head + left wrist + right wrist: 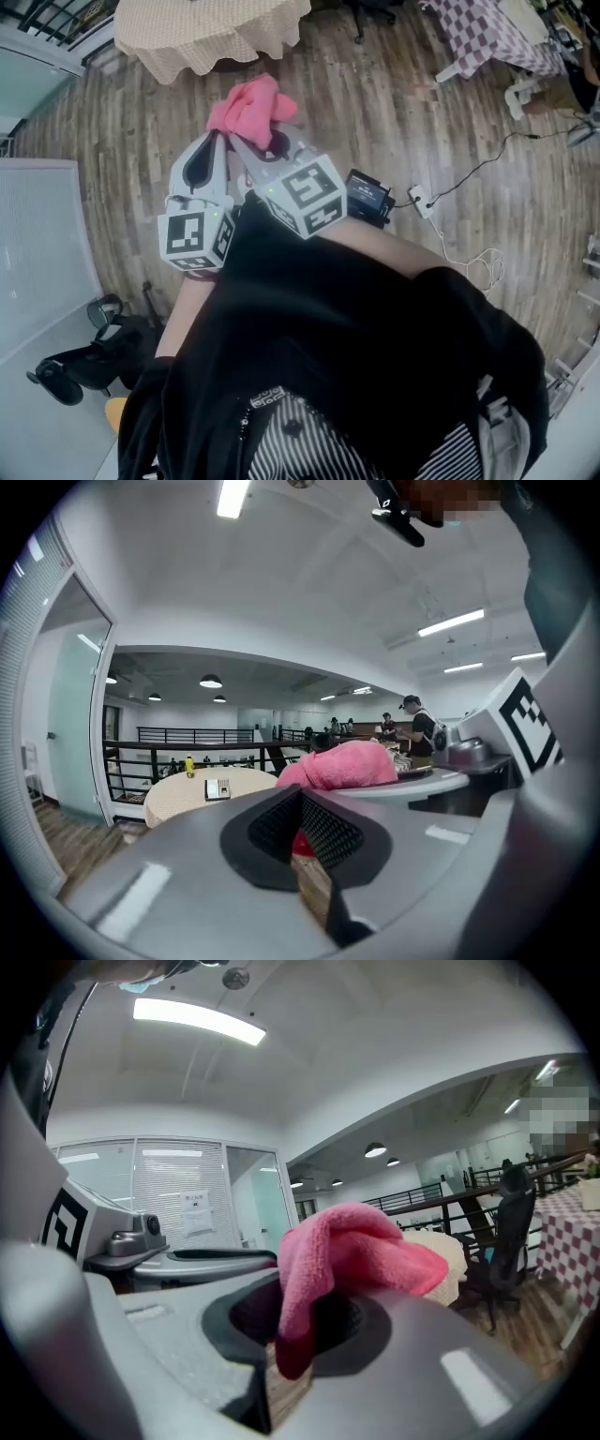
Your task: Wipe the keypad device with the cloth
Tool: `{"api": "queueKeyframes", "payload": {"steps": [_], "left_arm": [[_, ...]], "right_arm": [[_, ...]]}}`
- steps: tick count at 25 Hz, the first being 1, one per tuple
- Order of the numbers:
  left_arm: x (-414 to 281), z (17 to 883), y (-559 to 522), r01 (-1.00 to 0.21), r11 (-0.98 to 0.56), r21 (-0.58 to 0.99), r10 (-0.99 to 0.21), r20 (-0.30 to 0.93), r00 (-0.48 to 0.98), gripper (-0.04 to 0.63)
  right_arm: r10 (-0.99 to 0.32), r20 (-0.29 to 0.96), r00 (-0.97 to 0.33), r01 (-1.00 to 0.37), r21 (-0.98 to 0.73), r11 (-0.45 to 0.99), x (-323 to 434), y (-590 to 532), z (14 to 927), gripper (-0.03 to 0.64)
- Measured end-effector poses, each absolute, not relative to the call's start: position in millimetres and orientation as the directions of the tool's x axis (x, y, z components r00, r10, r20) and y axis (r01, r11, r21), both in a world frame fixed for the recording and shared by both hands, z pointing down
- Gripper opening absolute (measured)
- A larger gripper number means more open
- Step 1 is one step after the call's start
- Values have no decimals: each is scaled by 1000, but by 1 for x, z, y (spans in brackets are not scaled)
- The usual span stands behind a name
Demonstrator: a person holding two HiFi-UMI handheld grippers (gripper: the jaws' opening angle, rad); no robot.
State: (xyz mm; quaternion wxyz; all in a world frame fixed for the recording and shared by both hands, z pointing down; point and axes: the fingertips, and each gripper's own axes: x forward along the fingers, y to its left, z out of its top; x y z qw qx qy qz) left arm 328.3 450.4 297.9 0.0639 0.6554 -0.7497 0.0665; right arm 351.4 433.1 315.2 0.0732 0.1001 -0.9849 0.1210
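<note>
Looking along your left tongs [300, 808], you find them clenched on nothing; the black ribbed pads meet in a narrow seam. Beyond them, well apart, the keypad device [217, 788] lies flat on a round desk [173, 799] with a cream cover, a small yellow bottle [188, 766] near it. Just beside the left tongs, your right tongs [305, 1321] are clamped on the pink cloth [352, 1241] — one end is pinched between the pads and hangs below them, and the rest bunches over the tips. In the head view, both tongs sit side by side, raised above the wooden floor [450, 122].
</note>
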Motion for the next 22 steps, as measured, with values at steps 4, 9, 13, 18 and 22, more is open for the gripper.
{"api": "queueKeyframes", "payload": {"steps": [4, 9, 13, 18, 22], "left_arm": [[322, 294, 426, -992, 121, -21, -979, 160, -123, -2], [305, 303, 398, -997, 72, 22, -983, 168, -67, -2], [290, 310, 369, -999, 25, 39, -984, 179, -17, -2], [251, 321, 335, -997, 1, 72, -979, 203, 14, -2], [216, 317, 316, -995, -21, 93, -981, 192, 39, -2]], "right_arm": [[-212, 171, -962, -248, -227, 942, 346, 418, 314, 67], [-256, 203, -945, -305, -269, 913, 331, 393, 323, 67], [-293, 212, -932, -344, -274, 898, 316, 364, 330, 67], [-321, 241, -916, -384, -297, 874, 277, 330, 340, 67], [-352, 247, -903, -414, -277, 867, 243, 312, 335, 67]]}}
